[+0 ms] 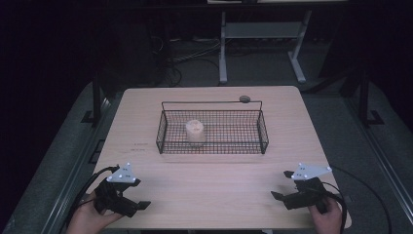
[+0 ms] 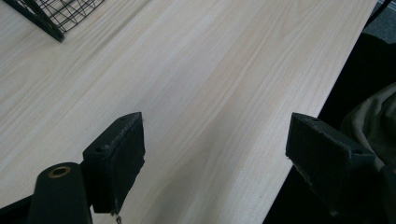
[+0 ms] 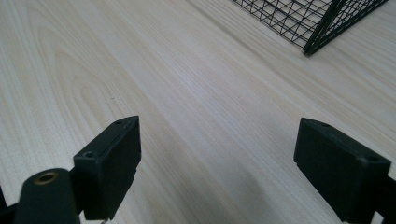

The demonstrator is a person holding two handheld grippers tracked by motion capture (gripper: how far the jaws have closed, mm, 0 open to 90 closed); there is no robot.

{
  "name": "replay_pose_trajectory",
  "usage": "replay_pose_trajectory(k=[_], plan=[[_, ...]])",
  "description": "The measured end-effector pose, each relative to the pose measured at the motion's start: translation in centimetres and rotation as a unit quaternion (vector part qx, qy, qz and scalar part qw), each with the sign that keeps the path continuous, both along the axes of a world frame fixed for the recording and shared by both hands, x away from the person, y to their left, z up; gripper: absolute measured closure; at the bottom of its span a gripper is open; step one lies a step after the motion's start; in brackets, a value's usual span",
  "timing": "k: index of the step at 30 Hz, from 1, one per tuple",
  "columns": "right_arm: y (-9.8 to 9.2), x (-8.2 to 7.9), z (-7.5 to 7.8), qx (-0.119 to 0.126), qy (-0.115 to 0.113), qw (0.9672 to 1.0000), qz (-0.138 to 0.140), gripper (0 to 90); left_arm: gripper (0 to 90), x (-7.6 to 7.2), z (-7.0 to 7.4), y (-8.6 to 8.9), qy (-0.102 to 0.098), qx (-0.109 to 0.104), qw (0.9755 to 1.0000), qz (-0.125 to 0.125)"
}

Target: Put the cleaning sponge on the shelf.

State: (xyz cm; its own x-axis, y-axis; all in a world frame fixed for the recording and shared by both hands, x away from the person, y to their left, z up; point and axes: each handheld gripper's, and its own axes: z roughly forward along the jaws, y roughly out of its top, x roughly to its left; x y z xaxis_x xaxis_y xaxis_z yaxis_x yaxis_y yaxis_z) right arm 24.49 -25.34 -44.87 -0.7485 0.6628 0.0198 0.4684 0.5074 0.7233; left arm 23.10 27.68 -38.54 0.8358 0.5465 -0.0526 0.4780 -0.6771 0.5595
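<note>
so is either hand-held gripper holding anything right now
Nothing is held: the left hand-held gripper and the right hand-held gripper both stand open over the bare table.

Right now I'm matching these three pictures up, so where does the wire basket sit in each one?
High view: the wire basket sits mid-table, a pale cylinder inside.
Left gripper view: one basket corner at top left.
Right gripper view: one basket corner at top right.
Shared landmark: the pale wooden table.
</note>
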Motion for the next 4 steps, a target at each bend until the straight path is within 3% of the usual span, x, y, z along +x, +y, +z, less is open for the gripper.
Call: replay_pose_trajectory(k=[4], plan=[[0.18, 0.09, 0.05, -0.002, -0.001, 1.0, 0.004, 14.3, 18.8, 0.08, -0.1, 0.07, 0.002, 0.0, 1.0, 0.0]])
